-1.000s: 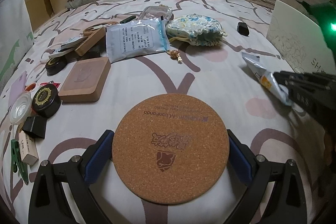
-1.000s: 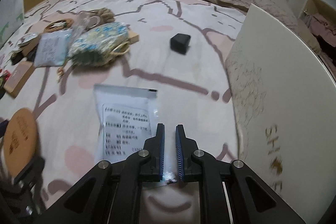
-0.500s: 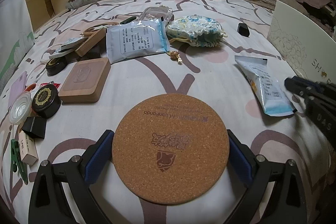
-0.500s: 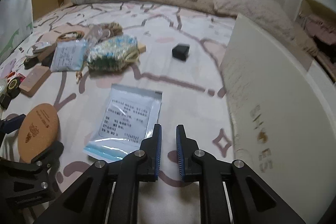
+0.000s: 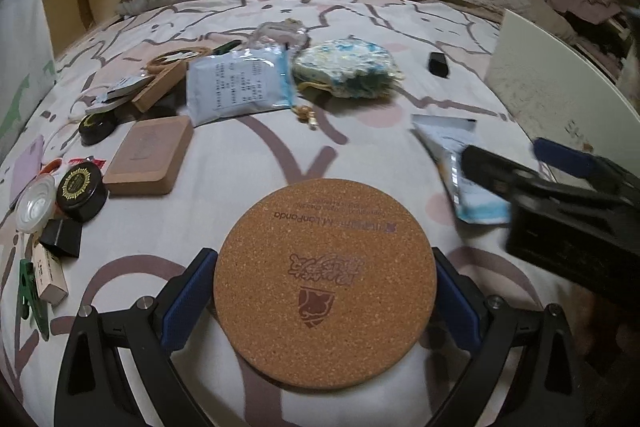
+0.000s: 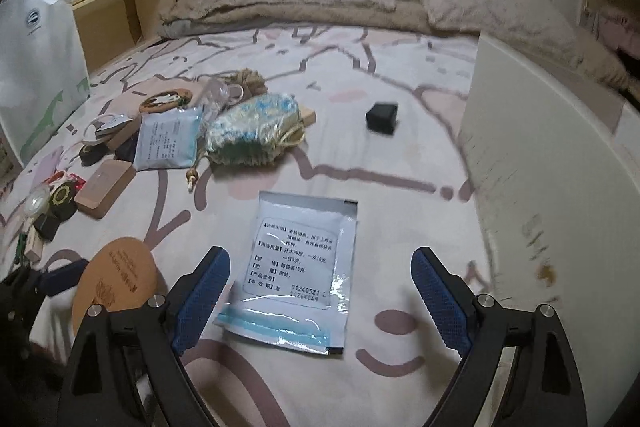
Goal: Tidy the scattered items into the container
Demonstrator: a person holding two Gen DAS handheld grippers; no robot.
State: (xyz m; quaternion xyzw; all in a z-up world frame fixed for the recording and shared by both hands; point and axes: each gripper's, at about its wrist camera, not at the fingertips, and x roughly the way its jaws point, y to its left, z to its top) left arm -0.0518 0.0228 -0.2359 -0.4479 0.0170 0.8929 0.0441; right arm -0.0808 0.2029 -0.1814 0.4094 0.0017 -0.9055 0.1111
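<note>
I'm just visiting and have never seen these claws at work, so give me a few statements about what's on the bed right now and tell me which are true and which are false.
1. The left claw has the round cork coaster between its fingers. True.
2. The right claw is clamped on the medicine sachet. False: its jaws are opening, and the sachet lies flat on the bedspread between them, untouched.
3. The small black box sits apart from the floral drawstring pouch. True.
4. The white box stands on the left edge of the bed. False: it is on the right in both views.
</note>
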